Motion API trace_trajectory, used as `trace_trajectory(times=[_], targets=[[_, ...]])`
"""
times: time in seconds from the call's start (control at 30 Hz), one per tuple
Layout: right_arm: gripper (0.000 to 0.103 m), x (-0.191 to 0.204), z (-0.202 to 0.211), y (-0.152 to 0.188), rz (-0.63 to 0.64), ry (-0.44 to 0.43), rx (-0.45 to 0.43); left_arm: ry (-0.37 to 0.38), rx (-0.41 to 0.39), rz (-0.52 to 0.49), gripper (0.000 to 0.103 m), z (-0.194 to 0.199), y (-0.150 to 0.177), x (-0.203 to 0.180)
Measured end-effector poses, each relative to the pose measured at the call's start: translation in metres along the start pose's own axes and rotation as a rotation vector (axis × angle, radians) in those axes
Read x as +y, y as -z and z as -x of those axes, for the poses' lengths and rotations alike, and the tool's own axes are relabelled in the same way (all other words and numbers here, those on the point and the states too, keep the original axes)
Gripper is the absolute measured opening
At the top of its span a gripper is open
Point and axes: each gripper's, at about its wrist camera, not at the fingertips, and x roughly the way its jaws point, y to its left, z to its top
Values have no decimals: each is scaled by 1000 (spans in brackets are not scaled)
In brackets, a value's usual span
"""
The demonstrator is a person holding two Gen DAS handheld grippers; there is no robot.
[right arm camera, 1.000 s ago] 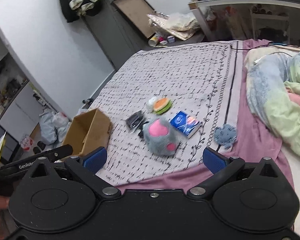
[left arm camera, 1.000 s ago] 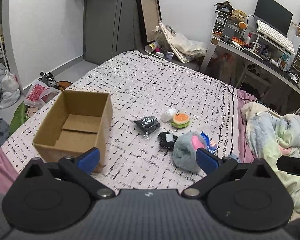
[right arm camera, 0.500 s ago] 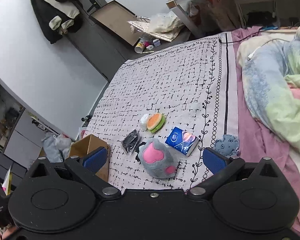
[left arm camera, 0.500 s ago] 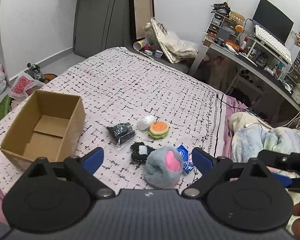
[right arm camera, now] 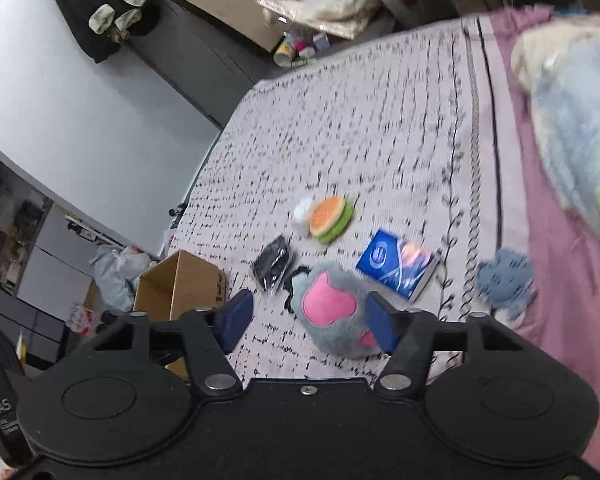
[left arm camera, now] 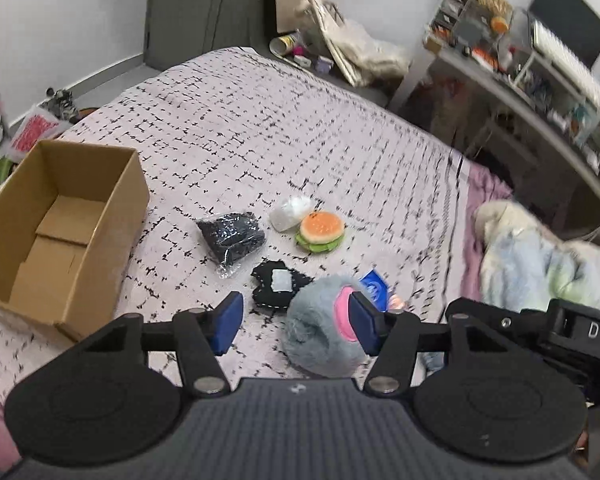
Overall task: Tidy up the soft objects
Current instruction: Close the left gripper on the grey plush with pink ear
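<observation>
Left wrist view: the cardboard box (left arm camera: pixel 56 236) stands at the bed's (left arm camera: pixel 300 128) left edge with nothing inside, so by my judgement no sorting is done yet. The left gripper (left arm camera: pixel 296 322) has its jaws apart, empty, above the bed's near edge. Ahead lie the grey paw plush (left arm camera: pixel 320 336), black felt piece (left arm camera: pixel 278 286), black bagged item (left arm camera: pixel 232 236), burger toy (left arm camera: pixel 320 230) and white bundle (left arm camera: pixel 290 214).

Right wrist view: the right gripper (right arm camera: pixel 309 320) also has its jaws apart, holding nothing, the paw plush between them. A blue packet (right arm camera: pixel 396 268) and blue-grey fluffy piece (right arm camera: pixel 504 280) lie toward the bed's right edge. Everything is left to gather.
</observation>
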Motion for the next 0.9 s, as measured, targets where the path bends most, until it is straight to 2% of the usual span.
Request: trace_trajectory(times=[0.13, 0.27, 0.4, 0.5, 0.7, 0.83, 0.9], targets=[[57, -11, -15, 0, -53, -20, 43, 12, 43, -2, 57, -21, -2, 2], [57, -18, -27, -2, -99, -51, 47, 32, 82, 6, 57, -42, -1, 8], [57, -20, -46, -4, -103, -56, 82, 76, 102, 21, 51, -61, 3, 18], [57, -18, -58, -5, -74, -44, 103, 100, 105, 45, 47, -71, 5, 27], [57, -12, -84, -6, -22, -8, 150, 164, 121, 86, 46, -84, 7, 44], [57, -25, -100, -12, -67, 43, 167, 232, 116, 80, 46, -93, 7, 45], [57, -31, -100, -16, -99, 30, 157, 256, 112, 73, 46, -98, 7, 43]])
